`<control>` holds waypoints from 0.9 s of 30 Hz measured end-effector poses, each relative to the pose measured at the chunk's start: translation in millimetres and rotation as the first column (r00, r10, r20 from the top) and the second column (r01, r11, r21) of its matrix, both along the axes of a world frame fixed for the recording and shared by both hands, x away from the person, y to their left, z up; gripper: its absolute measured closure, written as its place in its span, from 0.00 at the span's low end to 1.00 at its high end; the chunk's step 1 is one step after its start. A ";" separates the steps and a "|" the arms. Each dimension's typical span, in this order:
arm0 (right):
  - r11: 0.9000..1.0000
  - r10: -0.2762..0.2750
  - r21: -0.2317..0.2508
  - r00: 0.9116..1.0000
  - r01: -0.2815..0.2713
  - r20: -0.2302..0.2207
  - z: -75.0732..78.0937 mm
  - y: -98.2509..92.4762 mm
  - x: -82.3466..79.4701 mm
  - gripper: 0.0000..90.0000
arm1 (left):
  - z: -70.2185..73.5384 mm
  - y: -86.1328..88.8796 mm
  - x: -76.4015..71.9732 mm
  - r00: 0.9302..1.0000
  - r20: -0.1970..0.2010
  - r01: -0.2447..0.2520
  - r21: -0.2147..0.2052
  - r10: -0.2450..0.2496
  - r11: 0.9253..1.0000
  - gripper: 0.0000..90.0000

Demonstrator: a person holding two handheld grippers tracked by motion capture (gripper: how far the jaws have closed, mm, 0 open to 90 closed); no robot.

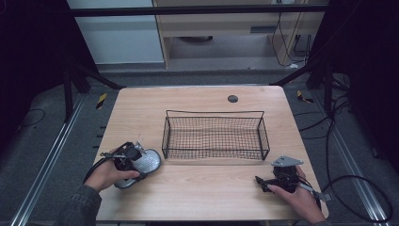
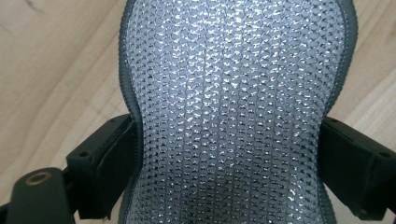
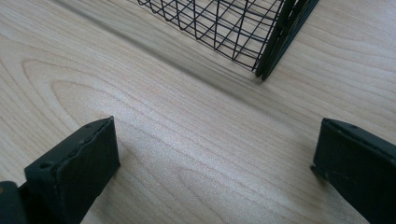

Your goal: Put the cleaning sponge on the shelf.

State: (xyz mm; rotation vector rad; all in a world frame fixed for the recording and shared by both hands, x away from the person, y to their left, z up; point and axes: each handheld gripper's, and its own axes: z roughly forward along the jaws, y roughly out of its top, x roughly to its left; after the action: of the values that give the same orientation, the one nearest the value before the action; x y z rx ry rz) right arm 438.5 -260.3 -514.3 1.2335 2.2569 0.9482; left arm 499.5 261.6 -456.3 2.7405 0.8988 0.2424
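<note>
Jaws of your left gripper [image 2: 224,163] pinch the silver mesh insole [image 2: 233,107] at its narrow waist, which gives the pads a firm hold. The insole lies near the desk's [image 1: 202,188] front left corner, just beside the wire basket's [image 1: 215,114] left end, probably its destination. Your right gripper [image 3: 215,163] rests near the front right corner, jaws spread and empty, clear of the basket.

- Legible text, labels, brands, numbers — none can be read in any view.
- Signs — none bearing readable characters.
</note>
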 end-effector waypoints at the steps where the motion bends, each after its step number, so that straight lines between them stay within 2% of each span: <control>1: 1.000 -0.003 0.008 1.000 0.003 -0.008 0.5 0.3 -0.4 0.00 | 2.5 0.3 -1.0 1.000 0.006 0.007 0.003 -0.007 1.000 0.12; 2: 1.000 -0.003 0.008 1.000 0.003 -0.008 0.5 0.3 -0.4 0.00 | 2.5 0.3 -1.0 1.000 0.006 0.007 0.003 -0.007 1.000 0.12; 8: 1.000 -0.005 0.015 1.000 0.005 -0.017 1.1 0.6 -0.8 0.00 | 26.5 2.8 -6.2 0.998 0.055 0.041 0.021 -0.042 0.999 0.13; 12: 1.000 -0.004 0.008 1.000 0.004 -0.008 0.5 0.5 -0.4 0.00 | 32.7 2.8 -6.7 0.996 0.061 0.058 0.033 -0.060 0.998 0.14; 15: 1.000 -0.002 0.006 1.000 0.002 -0.008 0.5 0.3 -0.4 0.00 | 40.5 -0.7 -7.7 0.993 0.069 0.091 0.052 -0.094 0.995 0.15; 22: 1.000 -0.003 0.007 1.000 0.003 -0.008 0.6 0.4 -0.4 0.00 | 55.7 -8.8 -7.4 0.987 0.096 0.120 0.066 -0.126 0.991 0.15; 25: 1.000 -0.002 0.007 1.000 0.002 -0.008 0.5 0.4 -0.4 0.00 | 69.4 -13.5 -4.5 0.984 0.113 0.133 0.077 -0.141 0.988 0.15; 26: 1.000 -0.002 0.007 1.000 0.002 -0.008 0.5 0.4 -0.4 0.00 | 69.4 -13.5 -4.5 0.984 0.113 0.133 0.077 -0.141 0.988 0.15; 27: 1.000 -0.002 0.007 1.000 0.002 -0.008 0.5 0.3 -0.4 0.00 | 77.4 -15.6 -2.2 0.981 0.124 0.137 0.079 -0.146 0.987 0.15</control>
State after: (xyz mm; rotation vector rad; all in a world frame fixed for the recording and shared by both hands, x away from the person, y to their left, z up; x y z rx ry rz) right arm 438.1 -259.9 -513.7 1.2444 2.2597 0.9527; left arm 497.3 246.0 -378.9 2.7994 0.6703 0.4269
